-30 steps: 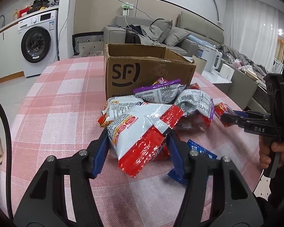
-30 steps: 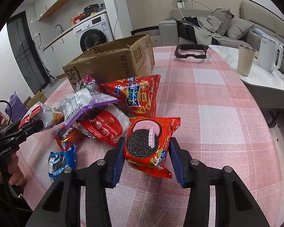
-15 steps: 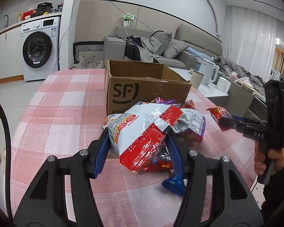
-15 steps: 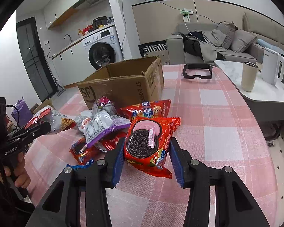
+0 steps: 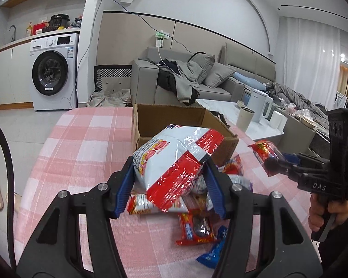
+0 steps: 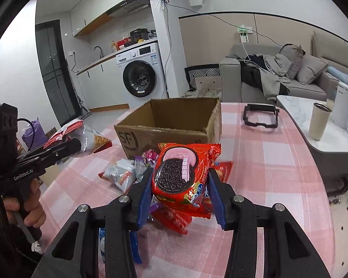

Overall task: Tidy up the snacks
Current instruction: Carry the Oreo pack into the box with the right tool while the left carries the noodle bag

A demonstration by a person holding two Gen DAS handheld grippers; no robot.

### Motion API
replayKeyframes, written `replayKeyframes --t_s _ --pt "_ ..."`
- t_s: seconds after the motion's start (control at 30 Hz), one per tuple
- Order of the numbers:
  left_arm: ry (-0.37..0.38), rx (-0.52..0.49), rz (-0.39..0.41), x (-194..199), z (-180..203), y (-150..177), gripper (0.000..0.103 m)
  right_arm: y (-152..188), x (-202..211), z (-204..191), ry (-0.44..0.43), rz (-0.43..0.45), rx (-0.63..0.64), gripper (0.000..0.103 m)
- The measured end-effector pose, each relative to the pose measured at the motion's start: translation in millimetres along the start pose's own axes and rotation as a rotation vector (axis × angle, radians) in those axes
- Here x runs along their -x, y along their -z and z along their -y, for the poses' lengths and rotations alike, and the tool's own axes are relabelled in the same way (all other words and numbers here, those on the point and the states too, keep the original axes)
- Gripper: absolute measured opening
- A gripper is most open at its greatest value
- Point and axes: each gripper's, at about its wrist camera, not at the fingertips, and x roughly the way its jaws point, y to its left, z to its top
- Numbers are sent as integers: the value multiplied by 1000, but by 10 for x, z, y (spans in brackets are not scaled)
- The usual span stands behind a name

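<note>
With the left gripper (image 5: 169,180) clamping a white-and-red snack bag (image 5: 171,162) and the right gripper (image 6: 178,190) clamping an Oreo pack (image 6: 181,176), each load should clear the cardboard box (image 6: 174,125) rim mid-table before its jaws part.

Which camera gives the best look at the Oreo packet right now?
The right wrist view: the Oreo packet fills the centre, label facing the camera, clamped between the right gripper's jaws above the snack pile. The left wrist view shows only its red end, side-on at the right edge.
</note>
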Motion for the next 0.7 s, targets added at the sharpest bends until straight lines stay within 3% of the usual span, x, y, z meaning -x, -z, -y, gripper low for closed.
replayKeyframes --t_s 0.7 --pt "-21 -51 40 -504 146 -734 55 -629 -305 -53 -27 45 13 46"
